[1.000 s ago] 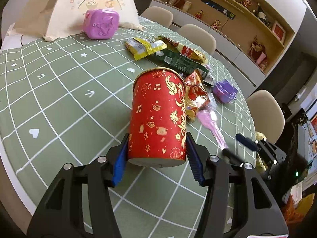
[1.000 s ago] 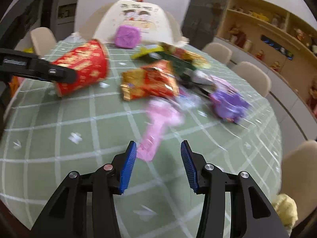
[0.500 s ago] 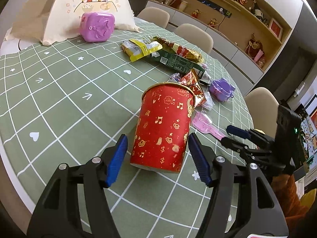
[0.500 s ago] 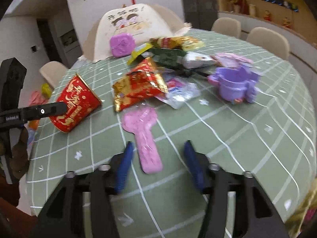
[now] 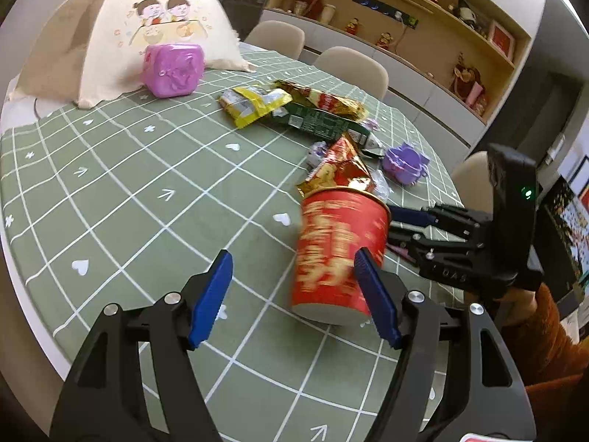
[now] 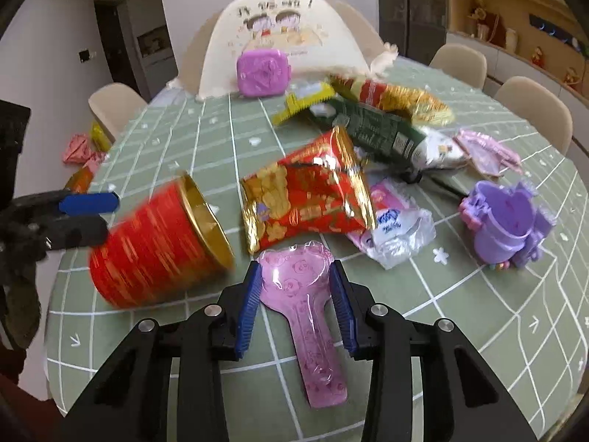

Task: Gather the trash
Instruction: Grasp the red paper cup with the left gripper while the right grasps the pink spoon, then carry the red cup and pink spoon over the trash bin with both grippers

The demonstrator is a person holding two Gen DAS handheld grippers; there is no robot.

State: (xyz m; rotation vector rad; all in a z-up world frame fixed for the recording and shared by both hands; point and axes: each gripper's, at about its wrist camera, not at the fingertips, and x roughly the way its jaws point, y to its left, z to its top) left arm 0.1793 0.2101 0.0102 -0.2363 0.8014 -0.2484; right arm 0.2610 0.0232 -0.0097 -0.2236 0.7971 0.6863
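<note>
A: Green checked table [image 6: 460, 350] carries all the trash. Red cup [image 5: 338, 250] stands near its front edge, blurred and tilted, beside the spread, empty left gripper [image 5: 294, 294]; only the right finger [image 5: 375, 302] overlaps it.

B: Cup contents?

A: Cannot tell. Treat it as the bin, by judgement.

B: Next item down?

A: Red foil wrapper [image 6: 309, 199], just behind the pink spoon [image 6: 305, 302]. Right gripper [image 6: 296, 304] straddles the spoon bowl, jaws narrow, pads beside it; contact not confirmed.

B: Procedure?

A: Close squarely on the bowl, not the thin handle. Lift clear of the wrapper. Steady the cup first; it may tip.
</note>
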